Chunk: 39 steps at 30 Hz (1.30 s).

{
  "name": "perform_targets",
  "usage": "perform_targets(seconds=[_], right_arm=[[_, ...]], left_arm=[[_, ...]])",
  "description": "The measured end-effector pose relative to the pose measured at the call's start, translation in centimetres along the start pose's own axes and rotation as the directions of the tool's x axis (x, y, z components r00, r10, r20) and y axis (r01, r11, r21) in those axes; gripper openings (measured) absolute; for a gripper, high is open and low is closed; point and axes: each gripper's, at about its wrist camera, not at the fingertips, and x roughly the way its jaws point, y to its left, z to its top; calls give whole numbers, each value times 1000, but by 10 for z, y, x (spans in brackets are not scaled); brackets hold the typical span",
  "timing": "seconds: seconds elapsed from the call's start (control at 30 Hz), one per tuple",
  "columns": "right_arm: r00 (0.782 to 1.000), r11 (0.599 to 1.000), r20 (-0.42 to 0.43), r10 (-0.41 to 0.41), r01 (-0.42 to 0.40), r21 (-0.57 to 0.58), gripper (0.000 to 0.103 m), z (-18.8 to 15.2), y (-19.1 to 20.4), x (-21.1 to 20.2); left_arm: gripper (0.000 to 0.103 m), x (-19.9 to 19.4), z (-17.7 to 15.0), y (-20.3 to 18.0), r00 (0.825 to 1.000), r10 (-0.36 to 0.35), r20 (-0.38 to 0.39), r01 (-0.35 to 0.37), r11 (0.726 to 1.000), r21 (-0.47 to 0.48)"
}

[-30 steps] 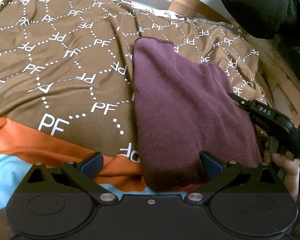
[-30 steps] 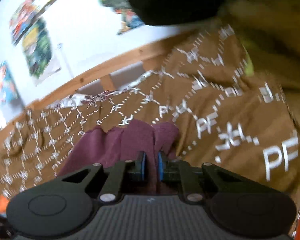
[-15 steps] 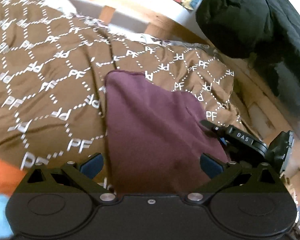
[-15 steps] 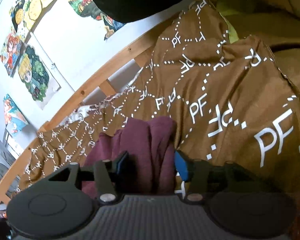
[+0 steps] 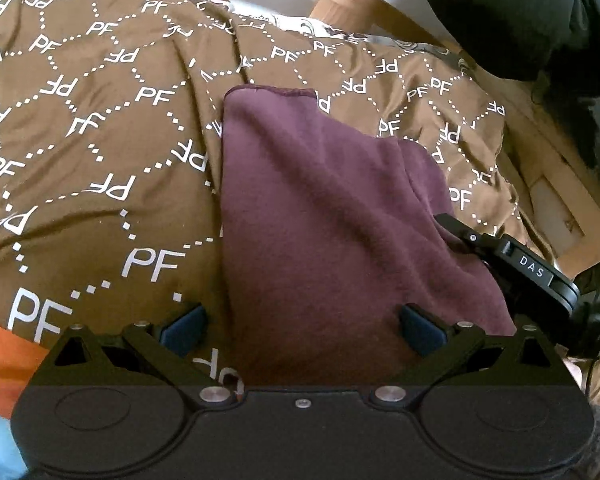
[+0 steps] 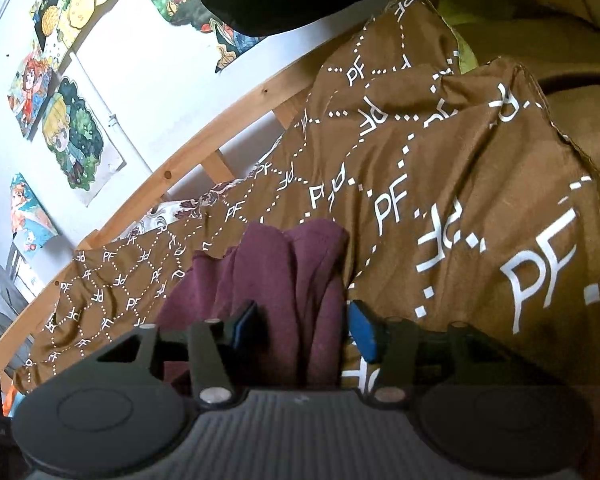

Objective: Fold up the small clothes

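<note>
Maroon garment (image 5: 332,216) lies folded lengthwise on the brown PF-print duvet (image 5: 100,128), a narrow slab running from the near edge of the left wrist view up toward the wooden bed rail (image 5: 340,4).

Just changed: the right gripper (image 6: 304,330) has let go. A second ago its blue pads were pinched nearly shut on a bunched edge of the garment; half a second ago they had already parted, and now they stand about half open with the bunched cloth (image 6: 288,272) between them but no pad clearly pressing it. Reads as a release after laying the fold down, so this fold looks finished and the cloth stays where dropped.

The left gripper (image 5: 302,330) is wide open, holding nothing; its pads straddle the garment's near end. Compared with a second ago, the left view sits a bit closer over the cloth, and the orange and blue patch (image 5: 4,364) at the duvet's near left corner shows less. From the left view, the right gripper body (image 5: 536,276) rests at the garment's right edge, roughly as before.

Likely next: another fold across, or smoothing.
</note>
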Motion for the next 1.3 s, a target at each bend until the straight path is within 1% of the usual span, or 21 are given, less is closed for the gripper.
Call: perform_targets(seconds=[0.17,0.27,0.43,0.53,0.7,0.77,0.83,0.93,1.03,1.2,1.3], right_arm=[[1000,1000,0,1,-1,-3,58,0,0,0],[1000,1000,-2,8,-8,-4,61,0,-1,0],[999,999,-16,39,-40,-32,76,0,4,3],[999,998,-26,39,-40,-56,77,0,8,4],[998,998,-26,49,-50,-47,79,1,7,3],[998,997,-29,54,-56,-52,83,0,8,3],[997,995,-39,69,-72,-64,92,1,11,4],[996,993,-58,72,-77,-89,98,0,18,5],[996,995,-56,69,-73,-69,98,1,20,4],[993,992,-28,117,-116,51,98,5,8,0],[993,994,-35,109,-108,34,99,4,9,2]], left_arm=[[102,1,-1,-1,1000,3,4,-3,1000,-1],[102,1,-1,-2,1000,11,8,-11,1000,-1],[102,0,-3,-2,1000,17,17,-17,1000,-4],[102,0,-4,-2,1000,18,19,-18,1000,-4],[102,0,-5,-2,999,18,28,-17,1000,-5],[102,-1,-7,0,999,13,31,-13,1000,-13],[102,-2,-8,2,999,6,34,-6,1000,-22],[102,-3,-9,5,999,-3,38,4,999,-32],[102,-3,-10,6,999,-5,43,7,999,-35],[102,-3,-12,6,999,-5,53,7,999,-35],[102,-2,-12,6,999,-5,52,6,999,-33]])
